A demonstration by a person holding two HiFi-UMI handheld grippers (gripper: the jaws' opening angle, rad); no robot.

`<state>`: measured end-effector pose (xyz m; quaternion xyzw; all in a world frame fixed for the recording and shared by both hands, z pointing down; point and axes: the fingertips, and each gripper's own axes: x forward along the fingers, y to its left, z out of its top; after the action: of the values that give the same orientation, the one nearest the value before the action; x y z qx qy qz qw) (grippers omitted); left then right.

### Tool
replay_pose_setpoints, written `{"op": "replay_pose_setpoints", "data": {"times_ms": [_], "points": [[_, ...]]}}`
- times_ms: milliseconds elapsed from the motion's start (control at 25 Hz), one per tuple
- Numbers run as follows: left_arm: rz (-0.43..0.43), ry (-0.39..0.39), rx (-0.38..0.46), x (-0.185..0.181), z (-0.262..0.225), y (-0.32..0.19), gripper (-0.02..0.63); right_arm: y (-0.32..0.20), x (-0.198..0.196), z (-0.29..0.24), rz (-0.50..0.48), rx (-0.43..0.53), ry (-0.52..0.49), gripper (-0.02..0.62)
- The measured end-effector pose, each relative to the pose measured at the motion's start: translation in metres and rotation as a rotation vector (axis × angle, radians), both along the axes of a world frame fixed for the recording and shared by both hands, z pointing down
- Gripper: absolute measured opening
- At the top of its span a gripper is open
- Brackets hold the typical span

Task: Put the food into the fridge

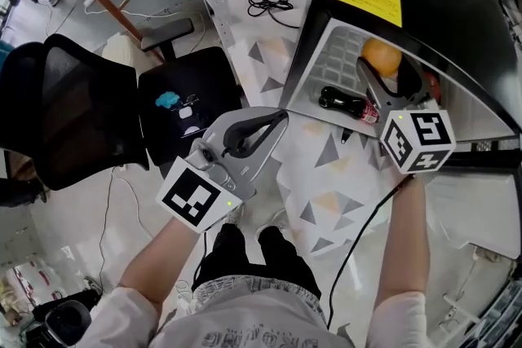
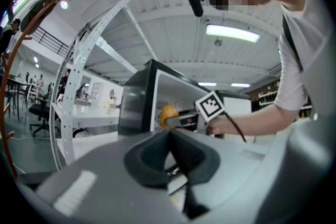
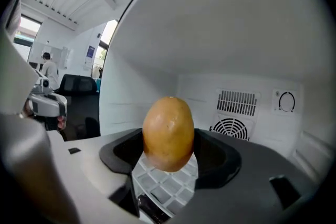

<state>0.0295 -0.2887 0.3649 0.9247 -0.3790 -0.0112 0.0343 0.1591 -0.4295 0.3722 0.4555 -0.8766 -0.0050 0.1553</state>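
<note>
A small fridge (image 1: pixel 457 20) stands open at the upper right of the head view. My right gripper (image 1: pixel 383 71) reaches into it, shut on an orange fruit (image 1: pixel 382 55). In the right gripper view the fruit (image 3: pixel 169 134) sits between the jaws of that gripper (image 3: pixel 169 153), above the white grid shelf (image 3: pixel 167 187). A dark bottle (image 1: pixel 346 103) lies on the shelf below the fruit. My left gripper (image 1: pixel 277 121) hangs outside the fridge to its left, shut and empty. The left gripper view shows that gripper (image 2: pixel 169 137) closed, with the fruit (image 2: pixel 167 115) far ahead of it.
A fan vent (image 3: pixel 234 129) and a dial (image 3: pixel 286 102) are on the fridge's back wall. Left of the fridge stand a black seat (image 1: pixel 186 103) with a blue item and a black office chair (image 1: pixel 69 114). A cable (image 1: pixel 269 6) lies on the floor. A patterned mat (image 1: pixel 326 175) lies underfoot.
</note>
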Motion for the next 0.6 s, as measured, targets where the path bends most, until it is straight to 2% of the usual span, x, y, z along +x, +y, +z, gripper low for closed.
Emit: {"op": "replay_pose_setpoints", "data": {"times_ms": [120, 320, 600], "points": [[-0.004, 0.002, -0.002, -0.004, 0.004, 0.000, 0.008, -0.009, -0.004, 0.013, 0.008, -0.003, 0.057, 0.275], [-0.007, 0.011, -0.010, -0.006, 0.013, 0.000, 0.007, -0.026, -0.007, 0.032, 0.034, -0.018, 0.093, 0.275], [-0.011, 0.015, -0.019, -0.007, 0.019, 0.003, 0.008, -0.044, -0.007, 0.049, 0.066, -0.013, 0.240, 0.275]]}}
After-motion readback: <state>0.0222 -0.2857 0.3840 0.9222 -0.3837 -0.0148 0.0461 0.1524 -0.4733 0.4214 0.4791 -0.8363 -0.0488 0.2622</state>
